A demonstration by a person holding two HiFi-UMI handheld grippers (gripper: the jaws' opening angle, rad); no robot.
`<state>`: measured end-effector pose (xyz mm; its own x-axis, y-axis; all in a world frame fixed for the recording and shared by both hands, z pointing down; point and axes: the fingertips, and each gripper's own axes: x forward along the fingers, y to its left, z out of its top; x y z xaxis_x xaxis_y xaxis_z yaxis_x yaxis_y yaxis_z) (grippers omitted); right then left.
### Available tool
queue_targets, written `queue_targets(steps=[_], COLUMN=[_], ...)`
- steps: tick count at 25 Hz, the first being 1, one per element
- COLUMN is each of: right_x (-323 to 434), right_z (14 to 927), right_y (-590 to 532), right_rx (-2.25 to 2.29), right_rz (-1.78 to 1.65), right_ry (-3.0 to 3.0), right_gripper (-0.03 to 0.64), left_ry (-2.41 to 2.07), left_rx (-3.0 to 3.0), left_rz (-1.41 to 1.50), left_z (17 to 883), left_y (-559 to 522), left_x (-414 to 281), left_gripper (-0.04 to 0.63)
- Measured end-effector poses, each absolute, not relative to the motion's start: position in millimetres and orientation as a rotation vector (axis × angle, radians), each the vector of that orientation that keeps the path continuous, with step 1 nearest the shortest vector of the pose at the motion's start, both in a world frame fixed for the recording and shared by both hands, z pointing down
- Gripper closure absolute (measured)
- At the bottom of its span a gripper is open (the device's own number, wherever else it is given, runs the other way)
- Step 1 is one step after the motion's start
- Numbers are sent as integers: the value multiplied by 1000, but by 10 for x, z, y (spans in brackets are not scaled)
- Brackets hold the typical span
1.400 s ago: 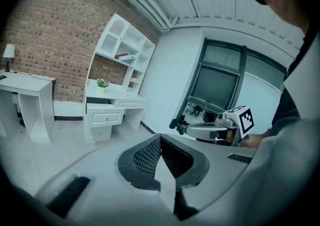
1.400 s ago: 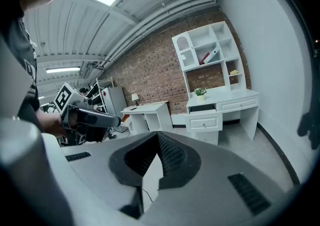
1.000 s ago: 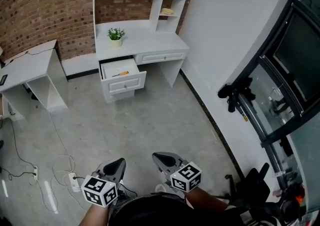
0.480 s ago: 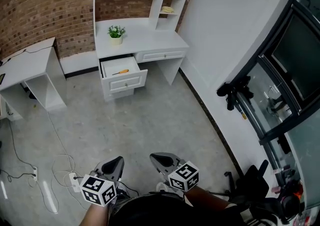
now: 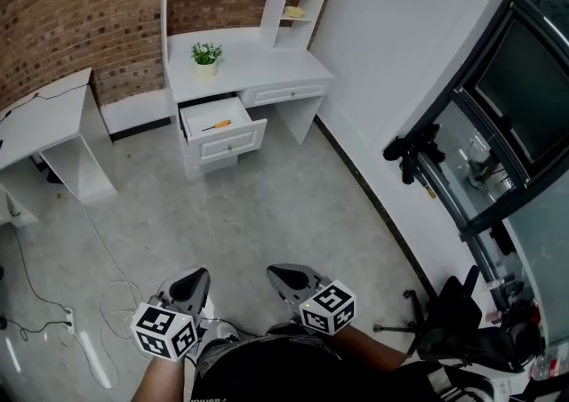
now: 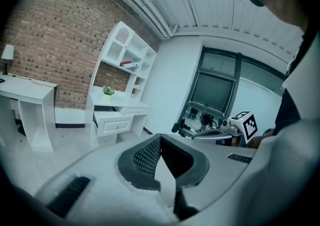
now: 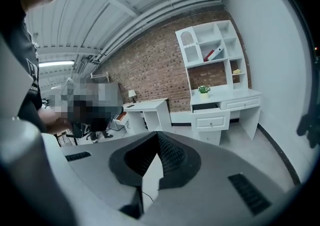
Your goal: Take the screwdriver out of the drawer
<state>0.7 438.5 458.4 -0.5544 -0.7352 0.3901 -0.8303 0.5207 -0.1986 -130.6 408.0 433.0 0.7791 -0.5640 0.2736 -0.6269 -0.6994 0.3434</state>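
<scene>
While drawer [image 5: 233, 144] open, orange-handled screwdriver [image 5: 216, 125] inside.

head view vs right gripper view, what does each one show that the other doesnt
Only the head view: the screwdriver lying inside the open drawer, and the left gripper. Only the right gripper view: the right gripper with its jaws together and nothing between them, and a small lamp. Both: the white desk, the potted plant and the pulled-out drawer.
</scene>
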Motion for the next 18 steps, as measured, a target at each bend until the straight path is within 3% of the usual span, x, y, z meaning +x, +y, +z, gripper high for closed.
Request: queue_targets(steps=[18], right_x=[-127], right_z=[4619], right_y=[4118], right_rx=[1393], right_rz=[545], right_ry=[-2449], right_gripper=[612], left_ry=[-797], left_rx=[2571], left_rz=[219], left_z=[4452], left_y=[3799], left_x=[-1400], left_gripper=[577])
